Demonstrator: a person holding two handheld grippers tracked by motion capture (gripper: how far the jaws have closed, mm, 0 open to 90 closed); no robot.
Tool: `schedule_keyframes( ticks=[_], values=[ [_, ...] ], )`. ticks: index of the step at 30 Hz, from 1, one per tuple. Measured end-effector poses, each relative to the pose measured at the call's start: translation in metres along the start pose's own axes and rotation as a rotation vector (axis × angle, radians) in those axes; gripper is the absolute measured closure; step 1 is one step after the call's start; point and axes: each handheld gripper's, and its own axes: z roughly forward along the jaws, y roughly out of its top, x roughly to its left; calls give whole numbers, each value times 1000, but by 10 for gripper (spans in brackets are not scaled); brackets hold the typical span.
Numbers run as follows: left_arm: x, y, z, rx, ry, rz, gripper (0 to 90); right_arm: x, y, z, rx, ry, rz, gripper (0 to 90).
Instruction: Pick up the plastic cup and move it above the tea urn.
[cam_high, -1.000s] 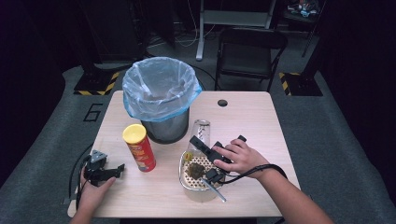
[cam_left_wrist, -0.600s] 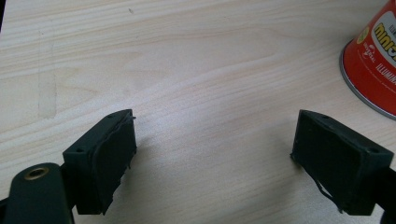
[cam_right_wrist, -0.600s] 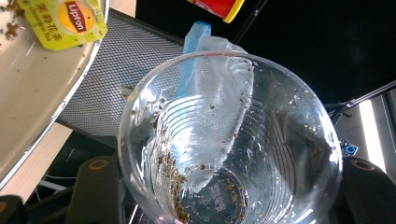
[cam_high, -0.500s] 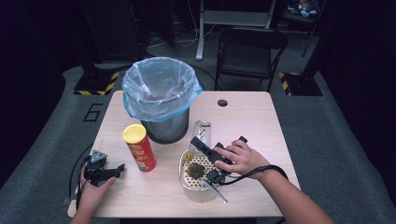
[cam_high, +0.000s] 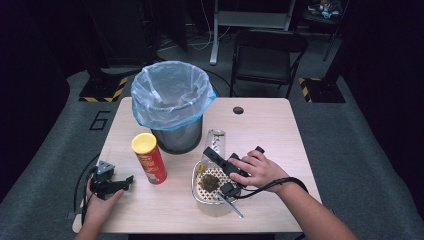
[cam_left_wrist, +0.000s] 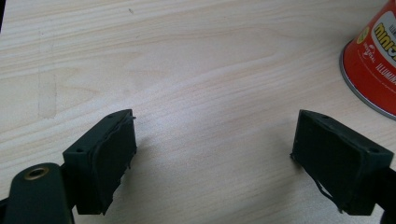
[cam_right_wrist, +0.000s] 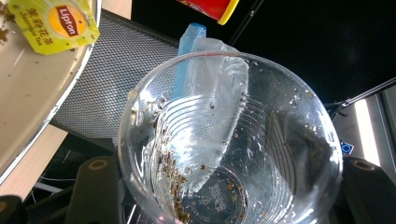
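My right gripper (cam_high: 214, 152) is shut on a clear plastic cup (cam_high: 216, 138), which it holds tilted over a metal bowl (cam_high: 196, 192) of wet tea leaves (cam_high: 210, 181). In the right gripper view the cup (cam_right_wrist: 233, 140) sits between the jaws of my right gripper (cam_right_wrist: 233, 186), with leaf bits stuck to its wall. A yellow Lipton tag (cam_right_wrist: 53, 21) lies in the bowl (cam_right_wrist: 28, 107). My left gripper (cam_high: 119, 183) rests open on the table's left front. Nothing but bare wood lies between the jaws of my left gripper (cam_left_wrist: 215, 144).
A mesh bin (cam_high: 172, 107) lined with a blue bag stands at the back centre of the table (cam_high: 270, 125). A red can with a yellow lid (cam_high: 149, 159) stands left of the bowl, near the left gripper, its base (cam_left_wrist: 373, 60) close by. A metal utensil (cam_high: 231, 206) juts from the bowl.
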Motion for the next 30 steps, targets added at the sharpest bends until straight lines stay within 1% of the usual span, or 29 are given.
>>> schedule_keyframes(
  ticks=[1,2,3,5,6,7,8,9,10,12,13,14,16,17,18,19,20,21,22,23,24,25,26,27,30],
  values=[
    [0,0,0,0,1,3,132,-1,0,0,0,-13,0,359],
    [0,0,0,0,0,-1,132,0,0,0,8,-10,18,358],
    [0,0,0,5,-2,1,132,0,0,0,7,-10,18,358],
    [0,0,0,0,0,1,131,0,0,0,12,-9,32,357],
    [0,0,0,0,0,0,131,-1,0,0,10,-7,35,357],
    [0,0,0,0,0,0,132,-2,0,1,3,-4,26,357],
    [0,0,0,0,0,-1,132,-1,0,0,9,-1,43,357],
    [0,0,0,5,-2,2,132,-2,-1,1,5,2,45,357],
    [0,0,0,-1,0,0,131,-2,-1,1,0,5,40,357],
    [0,0,0,0,0,0,131,-4,-2,1,-5,17,54,356],
    [0,0,0,0,0,0,132,-5,-2,2,-12,22,65,355],
    [0,0,0,0,0,0,131,-3,-3,1,-10,22,104,355],
    [0,0,0,0,0,0,131,-6,-4,0,-17,47,147,355],
    [0,0,0,0,0,0,132,-5,-5,-1,-14,59,198,355],
    [0,0,0,0,0,0,131,-10,-6,1,-22,79,176,356],
    [0,0,0,0,0,0,132,-8,-7,-1,-11,90,242,357],
    [0,0,0,0,0,0,132,-15,-8,1,-15,103,240,358],
    [0,0,0,0,0,0,132,-17,-8,0,1,109,299,358],
    [0,0,0,0,-1,0,131,-20,-10,1,-3,118,328,359],
    [0,0,0,0,-1,-1,132,-22,-11,1,-5,135,387,360],
    [0,0,0,0,-1,0,131,-25,-13,2,-5,153,424,360],
    [0,0,0,-1,-1,0,131,-28,-15,3,-17,191,467,360],
    [0,0,0,0,-1,0,132,-31,-18,5,-25,241,540,360],
    [0,0,0,0,-1,0,132,-34,-20,6,-33,262,562,360],
    [0,0,0,0,-1,-1,132,-46,-30,10,-53,352,695,360]
  ],
)
